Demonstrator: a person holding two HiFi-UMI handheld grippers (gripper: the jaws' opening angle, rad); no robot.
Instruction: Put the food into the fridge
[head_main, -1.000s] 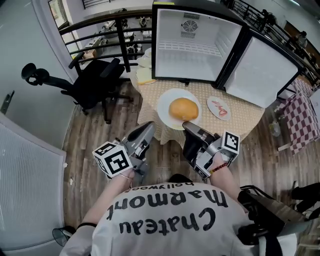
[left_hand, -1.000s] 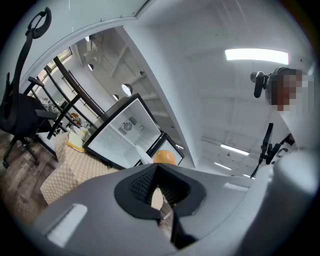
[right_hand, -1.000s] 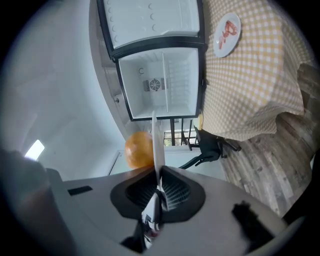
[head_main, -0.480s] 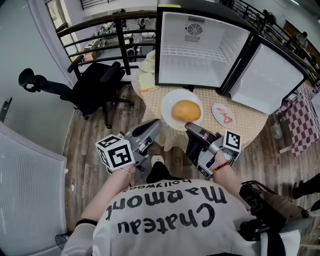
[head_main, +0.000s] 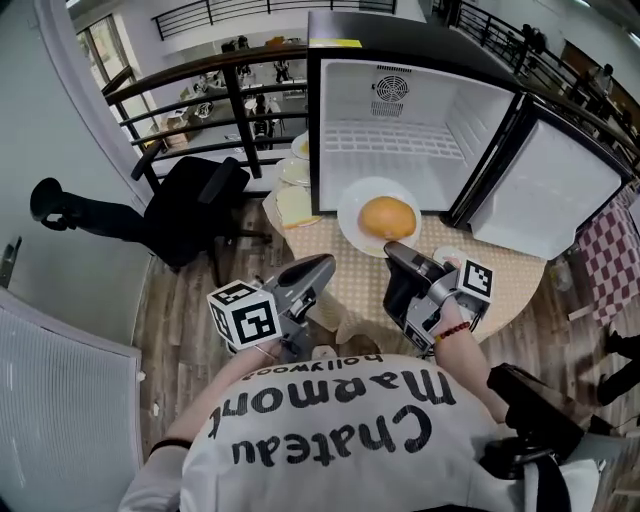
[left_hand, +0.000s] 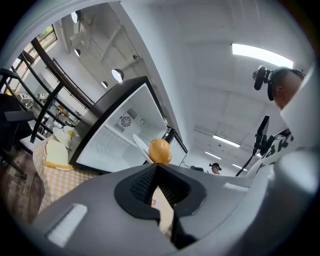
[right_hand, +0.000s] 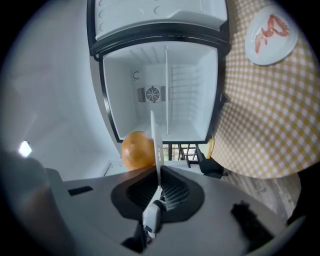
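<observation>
Before the open fridge (head_main: 400, 110), the right gripper (head_main: 396, 248) has its jaws pinched on the rim of a plate (head_main: 354, 206) bearing a bun (head_main: 388, 216); the left gripper (head_main: 324, 263) has its jaws closed, empty.

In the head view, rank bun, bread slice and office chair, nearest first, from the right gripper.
1. Bun, on the plate the right gripper holds.
2. Bread slice, left on the table.
3. Office chair, far left, on the floor.
</observation>
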